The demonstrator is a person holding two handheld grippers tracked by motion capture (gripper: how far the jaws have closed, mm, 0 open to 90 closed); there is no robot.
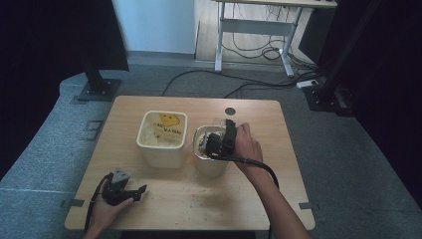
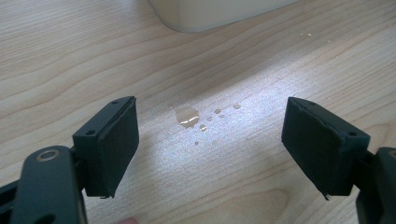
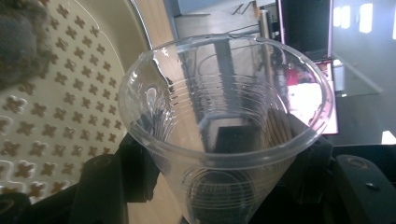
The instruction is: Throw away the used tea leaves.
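Clear plastic cup [image 3: 224, 135], one, held in right gripper [image 1: 222, 142] fingers; left gripper [image 2: 210, 149] fingers wide; two tubs.

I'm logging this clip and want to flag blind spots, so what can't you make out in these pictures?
- Print on the square tub: high view, too small to read.
- Round bowl's contents: high view, covered by the right gripper and hand.
- Clear cup's base: right gripper view, cut off by the bottom edge.
- Pale container: left gripper view, cut off by the top edge.
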